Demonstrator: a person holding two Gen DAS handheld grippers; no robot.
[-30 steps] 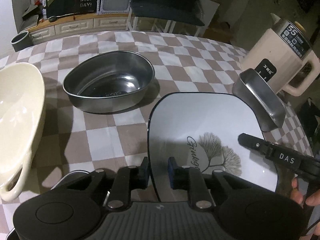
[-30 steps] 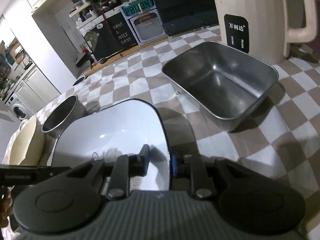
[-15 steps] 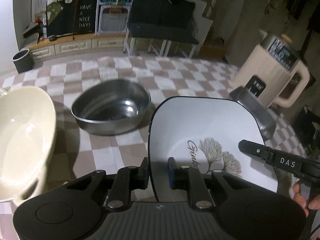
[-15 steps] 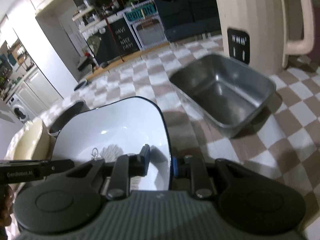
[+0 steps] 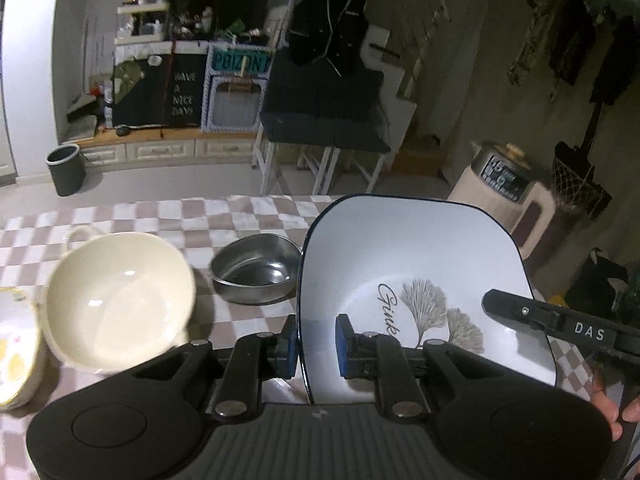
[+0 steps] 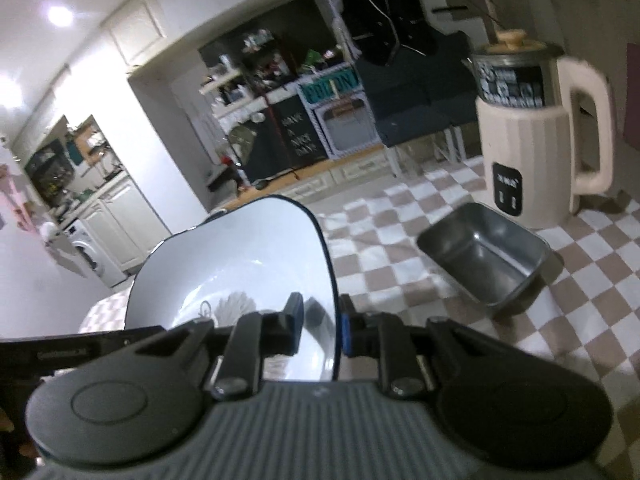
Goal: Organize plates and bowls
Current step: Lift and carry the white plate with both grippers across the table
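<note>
- Left wrist view: the left gripper (image 5: 316, 342) pinches the left rim of the square white plate (image 5: 416, 276), held above the checkered table (image 5: 248, 216); a cream bowl (image 5: 116, 296) and a steel bowl (image 5: 256, 272) stand below.
- Right wrist view: the right gripper (image 6: 320, 330) is closing on the plate's right rim, which sits between its pads (image 6: 346, 334); a steel tray (image 6: 486, 254) lies near the kettle (image 6: 532, 128).

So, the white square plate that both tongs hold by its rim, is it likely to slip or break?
The white plate looks glazed and glossy, so probably slippery. It seems rigid ceramic, likely fragile if dropped. Held only at opposite rims, it may tilt.
</note>
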